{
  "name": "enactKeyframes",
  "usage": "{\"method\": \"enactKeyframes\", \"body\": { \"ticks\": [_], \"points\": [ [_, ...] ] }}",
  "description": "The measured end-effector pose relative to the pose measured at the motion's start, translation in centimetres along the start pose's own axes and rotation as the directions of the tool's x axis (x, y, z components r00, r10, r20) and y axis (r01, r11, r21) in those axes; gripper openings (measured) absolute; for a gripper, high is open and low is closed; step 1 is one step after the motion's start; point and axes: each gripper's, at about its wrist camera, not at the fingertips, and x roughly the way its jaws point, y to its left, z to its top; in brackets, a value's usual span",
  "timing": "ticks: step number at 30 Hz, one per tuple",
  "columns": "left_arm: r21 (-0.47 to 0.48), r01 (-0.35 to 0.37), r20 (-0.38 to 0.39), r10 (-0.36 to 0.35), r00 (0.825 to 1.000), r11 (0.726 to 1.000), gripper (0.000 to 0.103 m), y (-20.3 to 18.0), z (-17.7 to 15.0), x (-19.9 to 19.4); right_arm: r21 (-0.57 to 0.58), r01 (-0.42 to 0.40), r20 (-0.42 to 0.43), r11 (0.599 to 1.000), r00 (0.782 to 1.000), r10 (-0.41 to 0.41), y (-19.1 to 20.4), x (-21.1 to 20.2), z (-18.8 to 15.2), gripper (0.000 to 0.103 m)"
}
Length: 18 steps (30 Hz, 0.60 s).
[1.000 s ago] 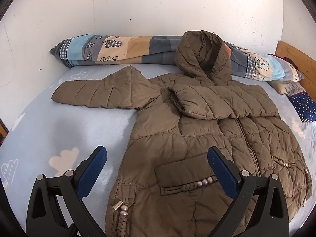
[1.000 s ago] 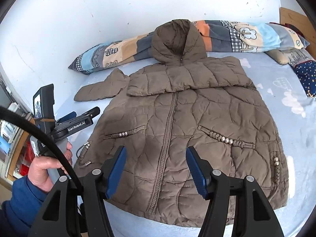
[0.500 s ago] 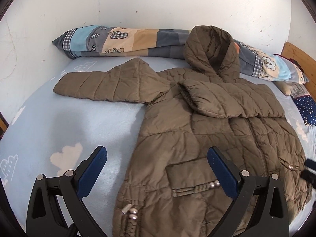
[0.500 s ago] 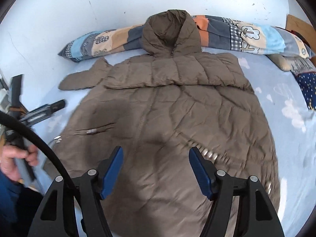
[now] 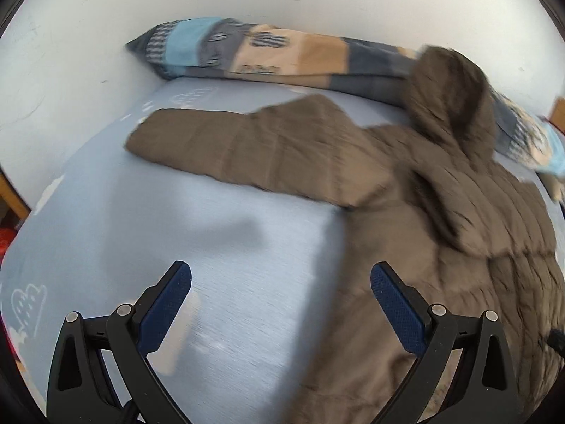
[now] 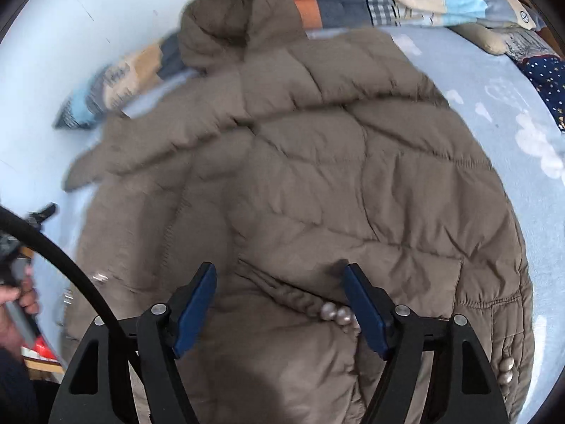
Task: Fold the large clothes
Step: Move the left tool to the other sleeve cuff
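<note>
A brown quilted hooded jacket (image 6: 317,176) lies front-up on a light blue bed. One sleeve (image 5: 247,148) stretches out flat to the left; the other sleeve is folded across the chest. My left gripper (image 5: 280,282) is open over bare sheet just left of the jacket's side, holding nothing. My right gripper (image 6: 280,282) hovers low over the jacket's front, by a pocket with silver beads (image 6: 335,314); its jaws are opening and its pads are not pressing the fabric. The left gripper's tip (image 6: 42,212) and a hand (image 6: 17,300) show at the left edge of the right wrist view.
A long patchwork pillow (image 5: 265,53) lies against the white wall behind the hood (image 6: 240,17). Further pillows (image 6: 543,70) sit at the right end of the bed. The bed sheet (image 5: 176,229) has cloud prints; a wooden edge (image 5: 14,194) shows at far left.
Both grippers moved in closer to the bed. The left one shifted left off the jacket over bare sheet; the right one dropped low over the jacket's front and its jaws widened.
</note>
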Motion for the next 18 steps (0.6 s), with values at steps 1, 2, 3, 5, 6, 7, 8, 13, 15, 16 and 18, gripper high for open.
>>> {"method": "enactKeyframes", "body": {
  "ticks": [1, 2, 3, 5, 6, 7, 8, 13, 15, 16, 18],
  "points": [
    [-0.026, 0.000, -0.005, 0.000, 1.000, 1.000, 0.102, 1.1, 0.4, 0.3, 0.010, -0.016, 0.009, 1.000, 1.000, 0.015, -0.1, -0.7, 0.0, 0.079],
    [-0.061, 0.002, -0.012, -0.003, 1.000, 0.998, 0.102, 2.4, 0.9, 0.7, 0.019, -0.027, 0.016, 0.999, 1.000, 0.027, -0.2, -1.1, 0.0, 0.079],
    [-0.109, -0.003, -0.020, 0.000, 1.000, 0.994, 0.102, 4.0, 1.5, 1.1, 0.024, -0.038, 0.024, 0.999, 0.999, 0.037, -0.5, -1.6, -0.1, 0.079],
    [-0.214, -0.029, -0.033, 0.022, 0.999, 0.976, 0.102, 7.5, 2.2, 2.2, 0.028, -0.026, 0.027, 0.999, 0.999, 0.025, -1.1, -2.0, -0.5, 0.079],
    [-0.264, -0.039, -0.046, 0.028, 0.999, 0.964, 0.102, 9.0, 2.3, 2.6, 0.031, -0.018, 0.028, 0.999, 0.999, 0.017, -1.2, -2.2, -0.7, 0.079],
    [-0.299, -0.045, -0.057, 0.029, 0.998, 0.953, 0.102, 10.0, 2.3, 3.0, 0.035, -0.019, 0.026, 0.999, 1.000, 0.018, -1.2, -2.2, -0.8, 0.079],
    [-0.362, -0.050, -0.077, 0.024, 0.997, 0.931, 0.102, 11.6, 2.3, 3.5, 0.038, -0.019, 0.024, 0.999, 1.000, 0.018, -1.3, -2.3, -0.8, 0.079],
    [-0.447, -0.018, -0.075, -0.018, 0.997, 0.894, 0.102, 13.7, 2.3, 3.6, 0.041, -0.015, 0.033, 0.999, 0.999, 0.014, -1.3, -1.8, -0.2, 0.079],
    [-0.428, -0.006, -0.056, -0.020, 0.998, 0.904, 0.102, 13.7, 2.7, 3.2, 0.038, -0.018, 0.035, 0.999, 0.999, 0.017, -1.1, -1.6, -0.1, 0.079],
    [-0.423, -0.002, -0.050, -0.021, 0.999, 0.906, 0.102, 13.8, 3.0, 3.2, 0.035, -0.019, 0.033, 0.999, 0.999, 0.018, -1.0, -1.5, 0.0, 0.079],
    [-0.435, 0.011, -0.042, -0.032, 0.999, 0.901, 0.102, 14.3, 3.4, 3.4, 0.032, -0.021, 0.037, 0.999, 0.999, 0.019, -0.8, -1.6, -0.1, 0.079]
  ]
}}
